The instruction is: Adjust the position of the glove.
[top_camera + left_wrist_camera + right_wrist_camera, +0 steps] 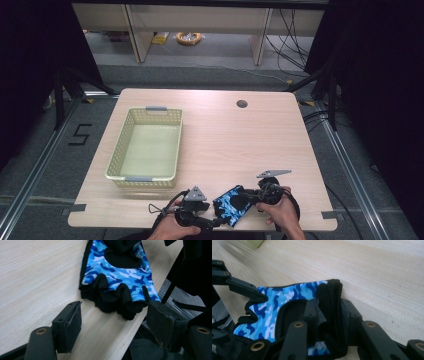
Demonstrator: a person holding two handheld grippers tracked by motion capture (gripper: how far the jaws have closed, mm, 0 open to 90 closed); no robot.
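The table is pale wood grain with rounded corners and a small dark round hole near its far edge. On its left half stands a basket, pale yellow-green plastic with perforated walls and a grey handle at each short end, well apart from the work at the near edge.

The glove lies at the near edge of the table, right of centre, between the two grippers. It is fingerless, patterned in blue camouflage: light blue, mid blue, navy and white blotches. Black trim runs round its edges, and the short finger stubs end in black scalloped openings, seen close in the left gripper view. An oval black cut-out or patch sits on the patterned face. In that view the finger end reaches the table's near edge. The cuff is a thick black band, bunched into folds.

The right gripper, held in the person's right hand, has its jaws drawn in on the cuff end; the black band is pinched between the pads. The left gripper, in the left hand, sits just beside the finger end with jaws wide; in its own view the pads stand to either side of the finger stubs, short of them.
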